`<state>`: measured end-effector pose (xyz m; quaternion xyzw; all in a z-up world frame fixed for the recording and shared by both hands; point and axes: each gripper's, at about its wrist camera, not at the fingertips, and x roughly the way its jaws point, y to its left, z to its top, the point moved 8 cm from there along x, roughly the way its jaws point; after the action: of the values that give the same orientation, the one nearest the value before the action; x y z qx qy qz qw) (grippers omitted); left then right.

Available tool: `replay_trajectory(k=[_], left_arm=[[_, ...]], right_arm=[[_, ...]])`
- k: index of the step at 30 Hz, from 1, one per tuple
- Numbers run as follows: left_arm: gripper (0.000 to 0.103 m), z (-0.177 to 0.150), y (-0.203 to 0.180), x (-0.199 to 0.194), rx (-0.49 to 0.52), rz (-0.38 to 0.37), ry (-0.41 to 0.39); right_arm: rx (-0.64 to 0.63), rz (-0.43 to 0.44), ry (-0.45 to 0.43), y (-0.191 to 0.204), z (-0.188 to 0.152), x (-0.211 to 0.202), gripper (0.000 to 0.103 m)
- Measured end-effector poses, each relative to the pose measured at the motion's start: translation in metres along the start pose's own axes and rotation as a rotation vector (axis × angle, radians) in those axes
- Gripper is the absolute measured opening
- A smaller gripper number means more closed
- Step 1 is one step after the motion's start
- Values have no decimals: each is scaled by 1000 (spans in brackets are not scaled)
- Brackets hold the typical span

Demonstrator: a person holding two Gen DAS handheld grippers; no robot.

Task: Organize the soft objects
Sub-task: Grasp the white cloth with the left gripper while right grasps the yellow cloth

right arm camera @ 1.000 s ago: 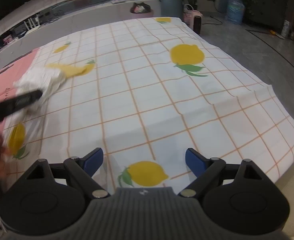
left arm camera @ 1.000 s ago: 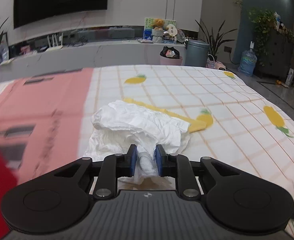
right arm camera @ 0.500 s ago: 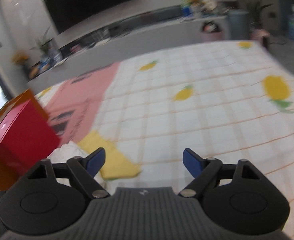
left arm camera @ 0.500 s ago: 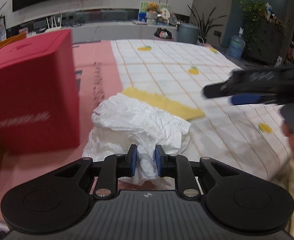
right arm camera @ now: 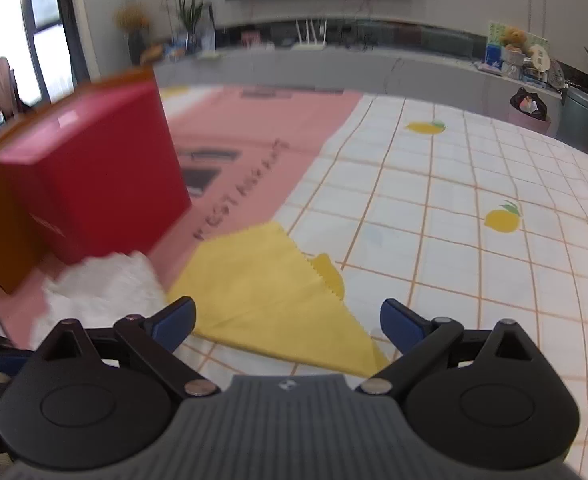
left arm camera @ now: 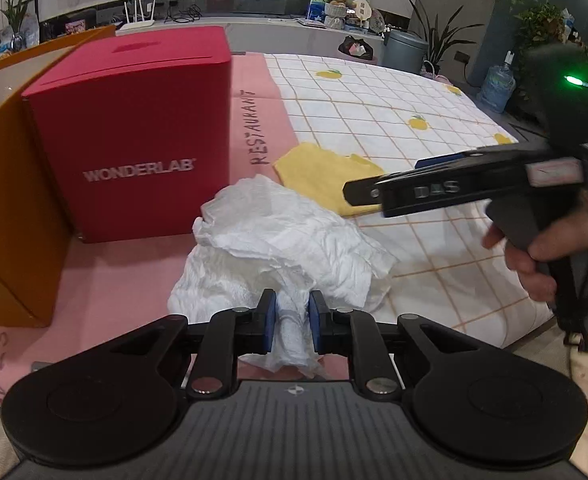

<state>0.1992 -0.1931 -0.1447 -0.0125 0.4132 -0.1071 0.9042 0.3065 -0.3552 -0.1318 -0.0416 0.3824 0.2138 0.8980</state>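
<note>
the crumpled white paper-like cloth [left arm camera: 281,240] looks thin, matt and heavily creased. the flat yellow cloth [right arm camera: 269,292] is smooth and matt, with a pinked zigzag edge. the red cardboard box [left arm camera: 141,132] has a smooth, faintly satin finish with white print, and the orange box [left arm camera: 9,208] beside it looks like smooth card. the checked lemon-print sheet [left arm camera: 434,248] and the pink printed sheet [left arm camera: 125,276] are soft matt fabric. the left gripper [left arm camera: 289,320] is matt black plastic with blue rubbery pads [left arm camera: 269,320] and shiny metal pivot pins; the right gripper [right arm camera: 287,320] looks the same.
</note>
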Motion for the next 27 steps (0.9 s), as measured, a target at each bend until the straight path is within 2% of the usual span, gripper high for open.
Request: replay_trajectory(k=[2,5,8,12,13,15,17,18,19,20,21,24,27], left_arm=[[20,-2,1,-2,4,9,-4],[20,-3,2,-4,7,14,-10],[20,-3,3,-4,12,23,-11],[20,-3,2,-3,5,27,-6],[20,-4,3,-4,4,27,-5],[19,-5,3,-4,5,27,-6],[17,-7,2,-5,22,29,-13],[16,-7,1,-6,31,29,-18],[15,-8,1,-6,37,28,-23],[14,-9,1,-7,43,26,-27],[13,-9,2,-8,50,27,-30],[12,-8,1,-18,62,13,-65],[12,-3,4,-29,56,-5,-95]], right_arm=[[5,-7,26,3,0,9,97],[40,30,26,14,-2,13,100],[-64,-50,70,29,-5,18,100],[-28,-78,63,30,-7,14,99],[-31,-76,58,30,-8,14,96],[-44,-64,49,31,-7,10,82],[-47,-70,34,30,-5,4,47],[-39,-72,30,29,-4,2,38],[-34,-87,30,27,-4,0,15],[-37,-115,32,25,-4,-1,0],[-41,-138,37,22,-4,-2,0],[36,-119,33,14,-5,-7,0],[89,-144,5,9,0,-23,0]])
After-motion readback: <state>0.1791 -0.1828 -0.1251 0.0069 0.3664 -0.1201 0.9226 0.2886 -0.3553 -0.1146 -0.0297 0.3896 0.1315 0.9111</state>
